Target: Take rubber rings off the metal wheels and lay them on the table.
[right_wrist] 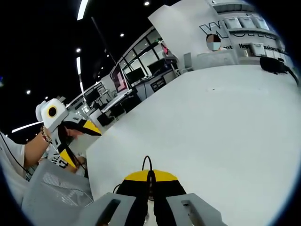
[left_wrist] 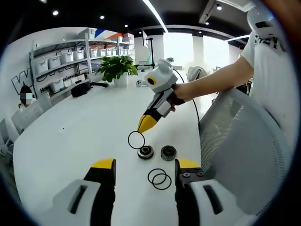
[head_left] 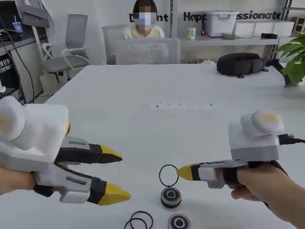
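White table [head_left: 143,119]; right gripper [head_left: 180,171] pinches 1 ring [head_left: 168,175].

I see a person [head_left: 144,32] seated opposite me, behind a grey laptop lid [head_left: 147,51]. Grey office chair [head_left: 66,45] far left. Black bag [head_left: 240,63] far right, with a potted plant [head_left: 294,59] just beside it at the frame edge. Back counter: white storage bin [head_left: 221,23], green cup [head_left: 191,33]. Left gripper view: rack of white bins [left_wrist: 59,61], grey mesh chair back [left_wrist: 235,141].
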Demonstrator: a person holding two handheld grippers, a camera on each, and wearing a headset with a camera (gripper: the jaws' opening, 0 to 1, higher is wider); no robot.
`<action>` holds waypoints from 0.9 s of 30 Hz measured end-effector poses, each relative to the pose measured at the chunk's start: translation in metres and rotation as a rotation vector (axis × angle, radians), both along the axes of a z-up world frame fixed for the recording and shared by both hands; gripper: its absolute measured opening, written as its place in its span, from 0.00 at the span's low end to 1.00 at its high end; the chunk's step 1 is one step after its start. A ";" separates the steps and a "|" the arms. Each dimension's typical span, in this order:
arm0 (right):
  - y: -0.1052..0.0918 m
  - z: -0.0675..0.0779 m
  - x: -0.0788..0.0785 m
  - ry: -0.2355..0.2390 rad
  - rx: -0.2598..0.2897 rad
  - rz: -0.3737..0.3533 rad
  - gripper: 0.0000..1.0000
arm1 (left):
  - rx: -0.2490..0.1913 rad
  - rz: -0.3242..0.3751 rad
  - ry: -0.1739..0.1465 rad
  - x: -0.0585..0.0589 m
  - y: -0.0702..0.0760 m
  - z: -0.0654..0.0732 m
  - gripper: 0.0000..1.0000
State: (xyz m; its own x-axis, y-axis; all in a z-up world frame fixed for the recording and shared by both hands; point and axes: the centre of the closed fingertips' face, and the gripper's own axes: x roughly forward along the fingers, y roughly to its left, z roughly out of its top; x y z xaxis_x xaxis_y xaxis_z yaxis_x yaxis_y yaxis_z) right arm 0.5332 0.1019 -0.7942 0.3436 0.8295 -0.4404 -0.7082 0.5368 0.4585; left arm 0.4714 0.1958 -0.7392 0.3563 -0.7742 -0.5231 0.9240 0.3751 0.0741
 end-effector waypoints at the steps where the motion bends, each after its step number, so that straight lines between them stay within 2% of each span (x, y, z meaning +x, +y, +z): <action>1: 0.000 0.001 0.000 -0.001 0.001 0.001 0.00 | -0.002 0.007 -0.003 -0.001 0.003 0.002 0.48; 7: 0.004 0.006 -0.002 -0.004 0.014 0.009 0.00 | -0.041 0.072 -0.033 -0.008 0.024 0.014 0.51; 10: 0.007 0.008 -0.003 -0.001 0.020 0.019 0.00 | -0.060 0.108 -0.035 -0.011 0.033 0.016 0.53; 12: 0.012 0.012 -0.006 0.009 0.048 0.029 0.00 | -0.057 0.132 -0.041 -0.013 0.040 0.015 0.55; 17: 0.022 0.018 -0.013 0.004 0.053 0.062 0.00 | -0.062 0.173 -0.036 -0.021 0.050 0.009 0.56; 20: 0.027 0.020 -0.018 0.001 0.050 0.085 0.00 | -0.085 0.201 -0.032 -0.027 0.055 0.007 0.57; 24: 0.035 0.023 -0.025 -0.002 0.053 0.118 0.00 | -0.145 0.233 -0.015 -0.035 0.057 0.006 0.62; 27: 0.041 0.023 -0.031 0.000 0.046 0.146 0.00 | -0.162 0.253 -0.016 -0.040 0.059 0.005 0.63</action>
